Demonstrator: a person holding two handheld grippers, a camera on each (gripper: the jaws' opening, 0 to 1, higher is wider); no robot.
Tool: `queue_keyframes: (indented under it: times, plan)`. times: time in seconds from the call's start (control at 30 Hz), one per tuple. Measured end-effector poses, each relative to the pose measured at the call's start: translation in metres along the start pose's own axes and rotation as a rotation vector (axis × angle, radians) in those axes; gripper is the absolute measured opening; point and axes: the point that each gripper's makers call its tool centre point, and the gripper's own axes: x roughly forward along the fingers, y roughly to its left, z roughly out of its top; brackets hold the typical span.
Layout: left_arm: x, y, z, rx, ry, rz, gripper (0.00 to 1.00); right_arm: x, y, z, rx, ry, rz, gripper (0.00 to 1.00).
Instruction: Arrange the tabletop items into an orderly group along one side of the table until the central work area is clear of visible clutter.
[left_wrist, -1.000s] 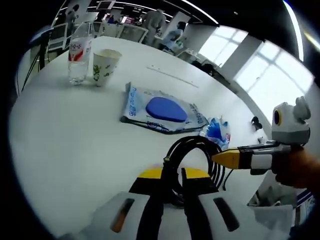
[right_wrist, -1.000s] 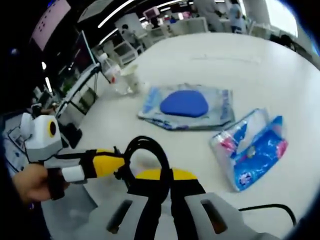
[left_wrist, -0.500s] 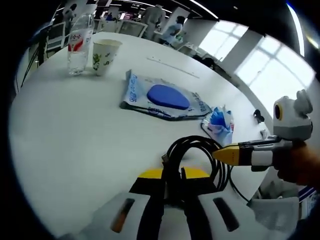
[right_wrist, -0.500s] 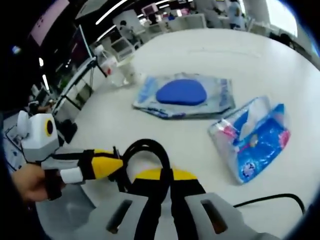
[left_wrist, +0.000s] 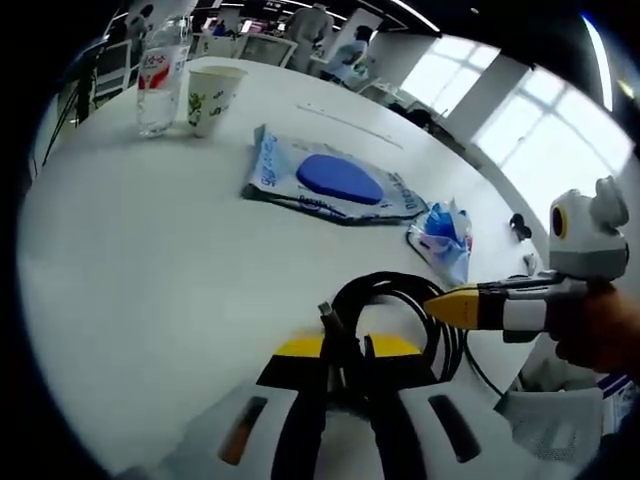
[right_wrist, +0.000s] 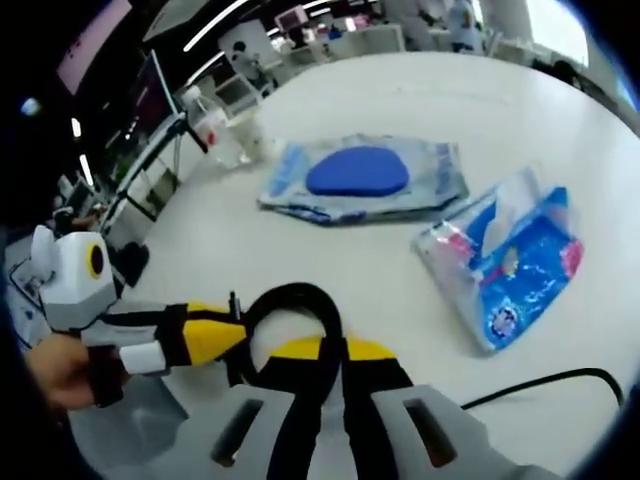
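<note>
**Left gripper view: both grippers pinching one cable coil at table edge**

Left gripper (left_wrist: 345, 350) has jaws pressed onto black cable (left_wrist: 400, 295), coil looping up between and past the tips. Right gripper (left_wrist: 440, 308) comes in from the right w/ its yellow tip on the same coil; it's also clamped on it, per right gripper view (right_wrist: 330, 350), loop rising from its jaws, left gripper (right_wrist: 225, 335) nosing in beside.

Judgement: two-point hold is prob. to keep the coil bundled so it doesn't spring open while being shifted. A loose tail trails off toward table (left_wrist: 130, 260) edge and could drag or snag.

Rest of clutter sits apart, mid-table: wipes pack (left_wrist: 325, 185) flat, tissue pack (left_wrist: 445, 235) near it, cup (left_wrist: 208, 95) just beside bottle (left_wrist: 158, 80) at far side. Cup + bottle look like the natural anchor for the group; the packs and cable aren't lined up w/ them yet, so centre isn't clear.
</note>
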Motion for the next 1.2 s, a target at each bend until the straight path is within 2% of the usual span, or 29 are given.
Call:
queue_keyframes:
  times: [0.23, 0.4, 0.53, 0.6, 0.93, 1.2]
  plan:
    - [0.000, 0.000, 0.000, 0.004, -0.003, 0.001, 0.16, 0.002, -0.001, -0.007, 0.011, 0.014, 0.005, 0.06]
    - [-0.001, 0.001, 0.002, -0.003, -0.004, -0.002, 0.20, 0.000, -0.002, -0.005, 0.001, 0.001, 0.007, 0.09]
    - [-0.004, 0.001, 0.008, -0.016, -0.020, -0.007, 0.22, -0.001, -0.003, 0.001, -0.002, -0.013, 0.003, 0.19]
    - [-0.006, 0.002, 0.011, -0.021, -0.028, -0.007, 0.24, -0.001, -0.002, 0.002, 0.012, -0.005, 0.017, 0.18]
    - [-0.014, 0.011, 0.029, -0.060, -0.067, 0.001, 0.29, -0.004, -0.002, 0.014, 0.024, -0.047, 0.025, 0.21]
    - [-0.013, 0.023, 0.048, -0.095, -0.088, 0.016, 0.35, -0.009, -0.009, 0.033, 0.034, -0.079, 0.029, 0.24]
